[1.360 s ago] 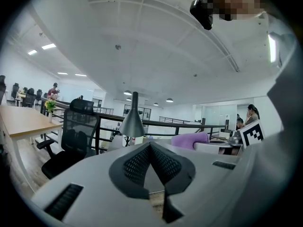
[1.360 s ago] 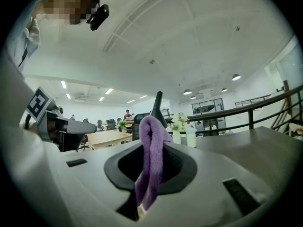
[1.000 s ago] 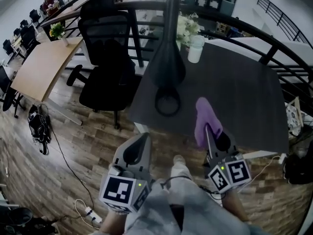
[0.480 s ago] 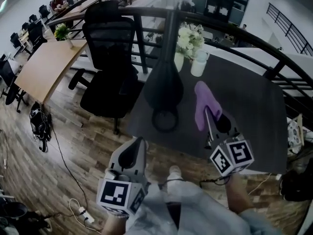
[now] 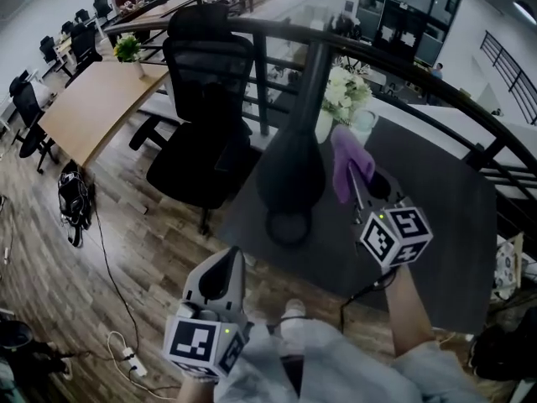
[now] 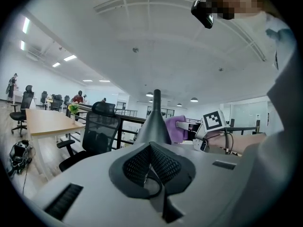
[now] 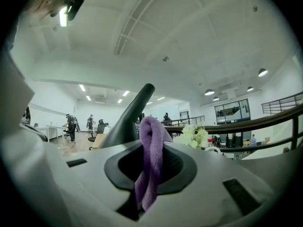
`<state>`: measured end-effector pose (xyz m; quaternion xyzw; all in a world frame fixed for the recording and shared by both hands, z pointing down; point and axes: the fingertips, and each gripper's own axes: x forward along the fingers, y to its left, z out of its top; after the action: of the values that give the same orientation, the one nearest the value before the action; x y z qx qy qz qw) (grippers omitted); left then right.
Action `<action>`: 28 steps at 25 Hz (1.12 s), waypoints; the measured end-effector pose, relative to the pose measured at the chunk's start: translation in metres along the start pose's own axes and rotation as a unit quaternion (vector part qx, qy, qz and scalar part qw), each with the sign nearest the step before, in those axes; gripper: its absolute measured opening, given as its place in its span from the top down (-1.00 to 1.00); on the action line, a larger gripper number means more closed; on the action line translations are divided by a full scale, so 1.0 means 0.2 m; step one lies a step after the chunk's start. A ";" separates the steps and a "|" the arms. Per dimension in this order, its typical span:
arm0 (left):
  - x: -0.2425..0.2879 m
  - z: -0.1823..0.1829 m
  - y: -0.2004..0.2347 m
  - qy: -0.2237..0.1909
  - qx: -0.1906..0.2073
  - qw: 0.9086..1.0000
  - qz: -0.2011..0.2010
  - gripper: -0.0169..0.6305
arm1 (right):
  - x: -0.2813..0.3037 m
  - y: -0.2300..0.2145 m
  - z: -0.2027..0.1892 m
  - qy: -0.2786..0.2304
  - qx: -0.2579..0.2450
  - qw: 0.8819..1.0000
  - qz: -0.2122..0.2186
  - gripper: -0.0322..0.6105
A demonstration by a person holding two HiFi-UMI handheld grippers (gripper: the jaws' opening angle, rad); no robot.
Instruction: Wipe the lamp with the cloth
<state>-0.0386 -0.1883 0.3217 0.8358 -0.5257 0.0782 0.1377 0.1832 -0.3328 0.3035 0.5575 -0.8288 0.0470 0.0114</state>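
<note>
While my right tongs [image 5: 352,179] are clamped on the purple cloth [image 5: 344,158], its free fold stands up past their tips, just beside the dark lamp [image 5: 291,166] in the upper middle of the head view; I cannot tell whether cloth and lamp touch. In the right gripper view the cloth [image 7: 150,162] runs down between the jaws as a doubled strip. It looks soft and limp, so I judge it will flop and drag rather than push, and this low grip on the fold leaves enough loose pile to wipe with. The lamp looks stiff and smooth, a flared cone narrowing to a thin stem above a ring base [image 5: 288,227] on the dark surface [image 5: 436,212]. I suspect it could tip or slide if pressed sideways high up. My left tongs [image 5: 233,259] hang at the lower centre of the head view, jaws together on nothing, well apart from the lamp. The lower cone seems the place to steady it.
</note>
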 end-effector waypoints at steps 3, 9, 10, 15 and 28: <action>0.00 -0.01 0.04 0.003 -0.006 1.000 0.014 0.95 | 0.09 0.00 -0.03 0.010 0.011 1.000 0.015 0.74; -0.01 -0.03 0.11 0.004 -0.009 0.999 0.031 0.95 | 0.16 0.06 -0.07 0.016 0.031 0.999 0.038 0.74; -0.02 -0.03 0.12 0.002 -0.012 0.999 0.034 0.95 | 0.15 0.08 -0.06 0.014 0.030 0.999 0.041 0.74; -0.03 -0.04 0.14 0.006 -0.017 0.999 0.033 0.95 | 0.10 0.15 -0.03 0.002 0.027 0.999 0.046 0.74; -0.05 -0.03 0.15 -0.005 -0.015 1.000 0.018 0.95 | 0.03 0.42 0.14 -0.041 -0.040 0.996 0.067 0.74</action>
<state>-0.0695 -0.1911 0.3289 0.8243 -0.5427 0.0683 0.1463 0.1041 -0.3105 0.2698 0.5016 -0.8650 -0.0083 -0.0035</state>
